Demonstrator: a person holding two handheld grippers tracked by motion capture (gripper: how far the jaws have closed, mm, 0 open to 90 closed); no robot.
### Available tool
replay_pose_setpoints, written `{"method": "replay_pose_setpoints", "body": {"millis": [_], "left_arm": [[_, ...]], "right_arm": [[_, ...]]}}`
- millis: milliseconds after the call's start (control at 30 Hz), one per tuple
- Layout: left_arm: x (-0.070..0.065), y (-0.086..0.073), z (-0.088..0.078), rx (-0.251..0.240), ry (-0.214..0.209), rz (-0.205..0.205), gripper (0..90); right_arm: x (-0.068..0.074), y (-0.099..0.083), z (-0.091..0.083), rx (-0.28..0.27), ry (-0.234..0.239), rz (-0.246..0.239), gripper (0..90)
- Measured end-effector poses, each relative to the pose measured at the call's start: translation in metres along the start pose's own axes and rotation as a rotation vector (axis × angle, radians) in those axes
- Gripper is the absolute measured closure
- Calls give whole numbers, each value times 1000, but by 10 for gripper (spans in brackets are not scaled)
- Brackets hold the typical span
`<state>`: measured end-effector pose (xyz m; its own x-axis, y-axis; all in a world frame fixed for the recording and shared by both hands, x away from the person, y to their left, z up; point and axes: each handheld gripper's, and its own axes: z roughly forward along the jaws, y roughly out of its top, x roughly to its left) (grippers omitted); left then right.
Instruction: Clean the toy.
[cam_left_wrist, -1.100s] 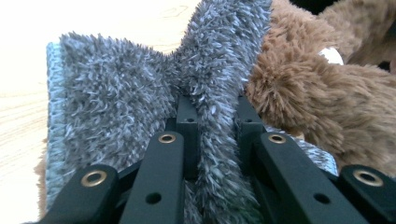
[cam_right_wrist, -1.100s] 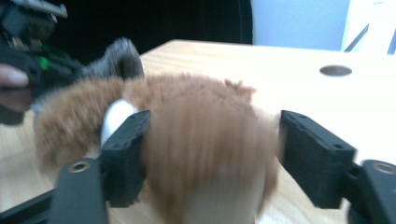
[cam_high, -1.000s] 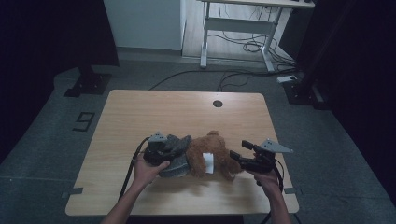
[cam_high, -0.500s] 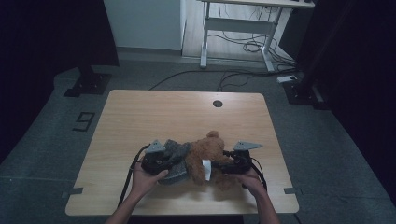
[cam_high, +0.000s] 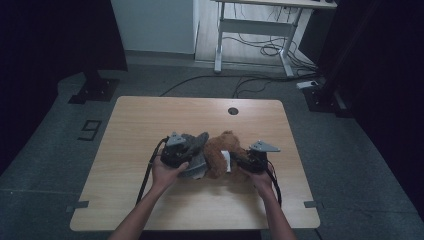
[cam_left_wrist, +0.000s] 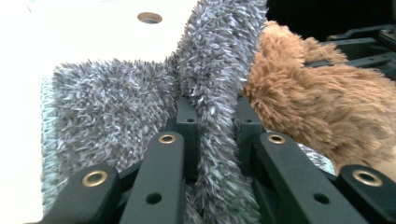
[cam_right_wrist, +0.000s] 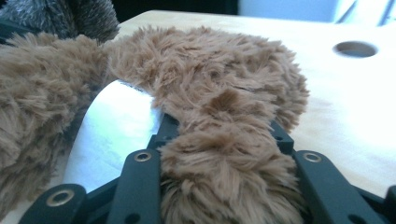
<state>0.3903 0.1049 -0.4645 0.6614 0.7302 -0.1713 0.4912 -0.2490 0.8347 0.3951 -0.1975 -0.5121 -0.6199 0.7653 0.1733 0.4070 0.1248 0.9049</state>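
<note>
Two grips were made: left tongs (cam_left_wrist: 212, 135) clamped the grey fuzzy cloth (cam_left_wrist: 140, 102) beside the brown plush toy (cam_right_wrist: 219, 116); right tongs (cam_right_wrist: 217, 154), just closing, pinched the toy. Separation remained.

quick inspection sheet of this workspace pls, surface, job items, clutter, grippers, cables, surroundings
surface: light wooden table with a round cable hole near its far edge
job's things: grey fuzzy cloth and brown plush toy with a white tag, lying touching at mid table
clutter: nothing seen
grippers: left gripper is shut on a fold of the grey fuzzy cloth; right gripper has just been closing, its jaws pressing a limb of the brown plush toy
cables: a black cable trails from the left gripper; more on the floor under a white desk frame
surroundings: grey floor, dark stands at both sides
</note>
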Motion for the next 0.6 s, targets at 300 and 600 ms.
{"method": "replay_pose_setpoints", "body": {"millis": [300,600], "left_arm": [[2,-2,6,24,-12,-13,772],[-10,-36,-18,-9,-65,-18,772]], "right_arm": [[-6,-2,-3,-31,-29,-7,585],[10,-25,-31,35,35,-4,459]]}}
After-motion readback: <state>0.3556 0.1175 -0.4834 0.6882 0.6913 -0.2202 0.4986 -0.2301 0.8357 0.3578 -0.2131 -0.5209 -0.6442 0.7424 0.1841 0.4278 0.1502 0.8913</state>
